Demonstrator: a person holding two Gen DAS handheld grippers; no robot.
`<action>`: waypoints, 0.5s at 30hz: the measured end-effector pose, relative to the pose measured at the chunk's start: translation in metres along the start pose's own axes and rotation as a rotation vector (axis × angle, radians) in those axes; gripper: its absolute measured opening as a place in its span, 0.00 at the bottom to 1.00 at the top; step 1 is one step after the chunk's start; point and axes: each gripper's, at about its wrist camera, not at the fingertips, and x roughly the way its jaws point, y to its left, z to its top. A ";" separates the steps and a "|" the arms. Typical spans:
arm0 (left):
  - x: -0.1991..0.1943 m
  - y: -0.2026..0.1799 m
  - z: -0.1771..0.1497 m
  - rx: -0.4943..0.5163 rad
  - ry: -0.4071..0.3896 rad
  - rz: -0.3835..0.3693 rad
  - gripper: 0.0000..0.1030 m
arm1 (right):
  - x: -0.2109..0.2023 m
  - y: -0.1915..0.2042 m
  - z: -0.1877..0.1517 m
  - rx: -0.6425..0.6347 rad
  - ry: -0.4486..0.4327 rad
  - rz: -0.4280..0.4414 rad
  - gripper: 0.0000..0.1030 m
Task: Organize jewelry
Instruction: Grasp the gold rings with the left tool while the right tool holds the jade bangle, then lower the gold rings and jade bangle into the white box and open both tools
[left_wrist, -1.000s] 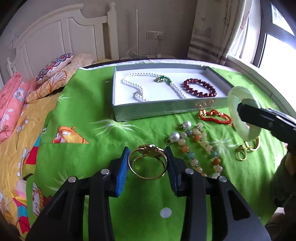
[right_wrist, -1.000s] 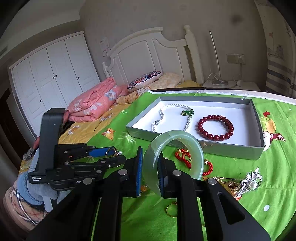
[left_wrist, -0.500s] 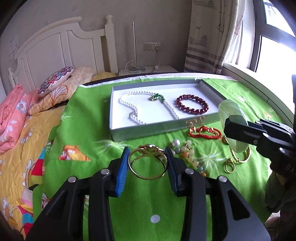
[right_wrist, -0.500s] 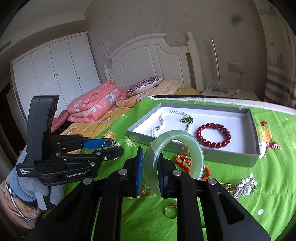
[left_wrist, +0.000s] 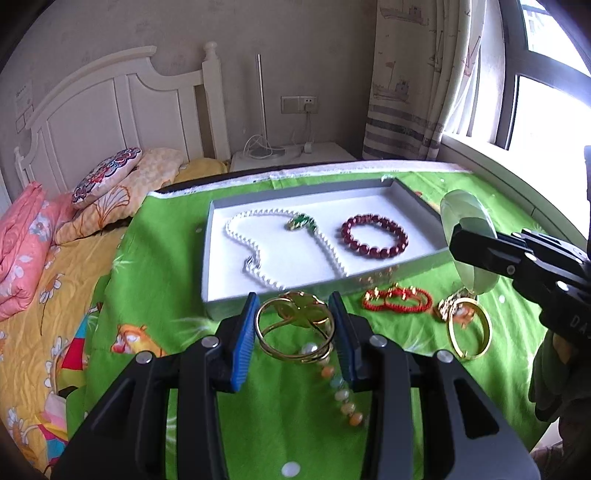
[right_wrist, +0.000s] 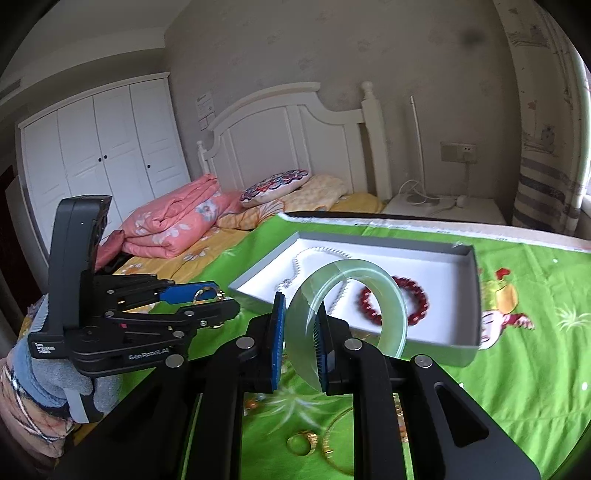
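My left gripper (left_wrist: 295, 334) is shut on a gold bangle (left_wrist: 293, 326) and holds it above the green cloth, near the front wall of the grey jewelry tray (left_wrist: 369, 278). The tray holds a pearl necklace (left_wrist: 258, 254) and a dark red bead bracelet (left_wrist: 375, 234). My right gripper (right_wrist: 299, 349) is shut on a pale green jade bangle (right_wrist: 388, 291), lifted in front of the tray (right_wrist: 474, 295). The jade bangle also shows in the left wrist view (left_wrist: 465, 218), at the tray's right end.
On the green cloth lie a red cord bracelet (left_wrist: 399, 297), a gold bangle (left_wrist: 469, 334) and a pastel bead strand (left_wrist: 341, 395). A gold ring (right_wrist: 303, 441) lies below my right gripper. Pillows (left_wrist: 107, 177) and a pink quilt (right_wrist: 173, 221) lie at the left.
Both grippers have risen and moved toward the tray with their bangles held. The loose jewelry on the cloth has dropped lower in view.
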 end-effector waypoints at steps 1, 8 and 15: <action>0.001 0.000 0.003 -0.001 -0.004 -0.001 0.37 | 0.000 -0.003 0.001 0.001 -0.002 -0.006 0.16; 0.019 -0.010 0.023 -0.037 -0.014 -0.034 0.37 | 0.010 -0.028 0.013 -0.003 0.017 -0.065 0.16; 0.054 -0.007 0.045 -0.092 0.021 -0.052 0.37 | 0.036 -0.055 0.033 -0.036 0.079 -0.130 0.16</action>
